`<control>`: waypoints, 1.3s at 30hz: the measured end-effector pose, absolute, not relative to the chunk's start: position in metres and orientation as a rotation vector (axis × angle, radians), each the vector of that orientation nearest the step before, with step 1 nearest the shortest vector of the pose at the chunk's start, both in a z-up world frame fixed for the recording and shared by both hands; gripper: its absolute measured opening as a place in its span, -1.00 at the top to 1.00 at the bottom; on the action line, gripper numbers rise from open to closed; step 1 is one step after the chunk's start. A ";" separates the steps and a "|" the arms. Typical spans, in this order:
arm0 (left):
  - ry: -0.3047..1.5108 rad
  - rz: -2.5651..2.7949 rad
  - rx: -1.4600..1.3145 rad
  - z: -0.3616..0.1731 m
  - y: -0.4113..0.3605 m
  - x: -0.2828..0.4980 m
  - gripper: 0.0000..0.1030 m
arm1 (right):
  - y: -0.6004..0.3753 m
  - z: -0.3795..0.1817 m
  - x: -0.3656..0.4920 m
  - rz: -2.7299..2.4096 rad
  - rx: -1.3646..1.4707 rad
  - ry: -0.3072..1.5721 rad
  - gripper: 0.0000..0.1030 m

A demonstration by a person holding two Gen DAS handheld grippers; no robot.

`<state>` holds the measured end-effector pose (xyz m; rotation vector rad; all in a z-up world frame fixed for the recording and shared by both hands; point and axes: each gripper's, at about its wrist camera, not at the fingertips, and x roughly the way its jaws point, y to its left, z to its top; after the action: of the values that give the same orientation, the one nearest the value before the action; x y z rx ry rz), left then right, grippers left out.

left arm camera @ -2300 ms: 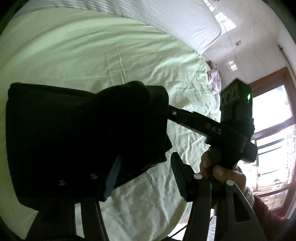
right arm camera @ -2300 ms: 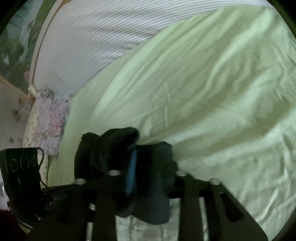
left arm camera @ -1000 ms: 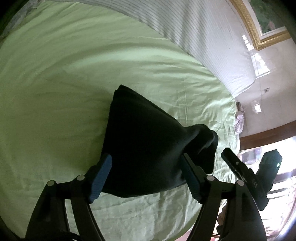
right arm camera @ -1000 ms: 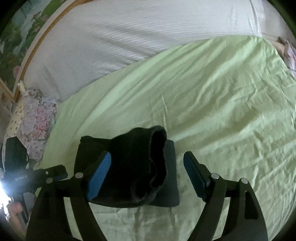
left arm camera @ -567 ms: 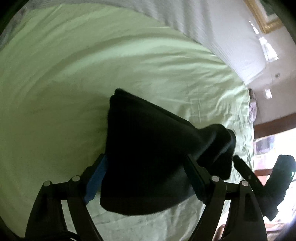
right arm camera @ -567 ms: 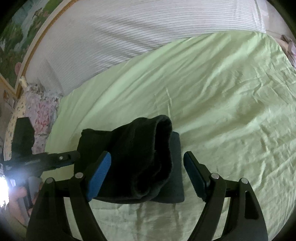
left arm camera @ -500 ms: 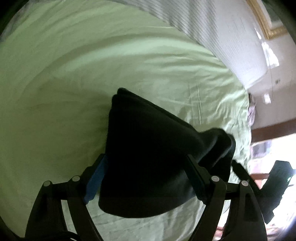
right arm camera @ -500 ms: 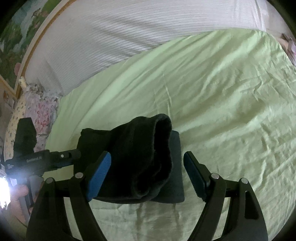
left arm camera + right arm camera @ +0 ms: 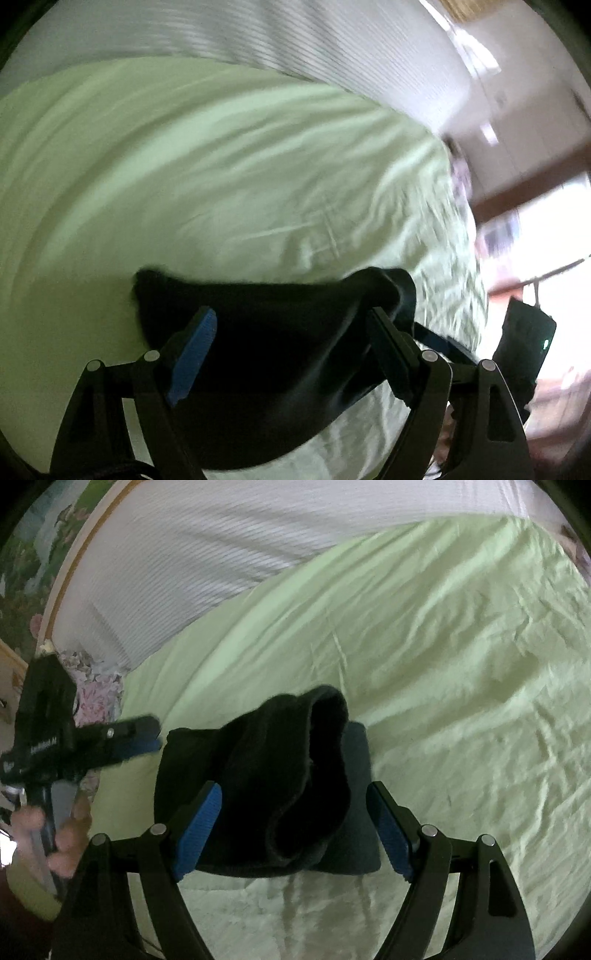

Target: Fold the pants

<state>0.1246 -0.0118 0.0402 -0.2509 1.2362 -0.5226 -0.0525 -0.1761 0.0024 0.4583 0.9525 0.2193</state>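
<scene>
The black pants (image 9: 280,782) lie folded in a bundle on the green bed sheet (image 9: 461,672), at six o'clock in both views. The right hand-held gripper (image 9: 293,827) and left hand-held gripper (image 9: 288,354) are both spread wide, grasping nothing.

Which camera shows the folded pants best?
The right wrist view: the pants lie sharp and fully visible on the sheet. In the left wrist view they are a blurred dark mass, partly hidden by the tool's fingers.
</scene>
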 end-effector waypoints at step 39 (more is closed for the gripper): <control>1.334 -0.347 -0.269 -0.032 0.024 0.113 -0.03 | -0.207 -0.030 -0.038 0.197 0.615 1.044 0.74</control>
<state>0.1134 0.0240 -0.0323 -0.2687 1.3343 -0.3469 -0.0383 -0.2072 -0.0297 0.6151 1.0438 0.1969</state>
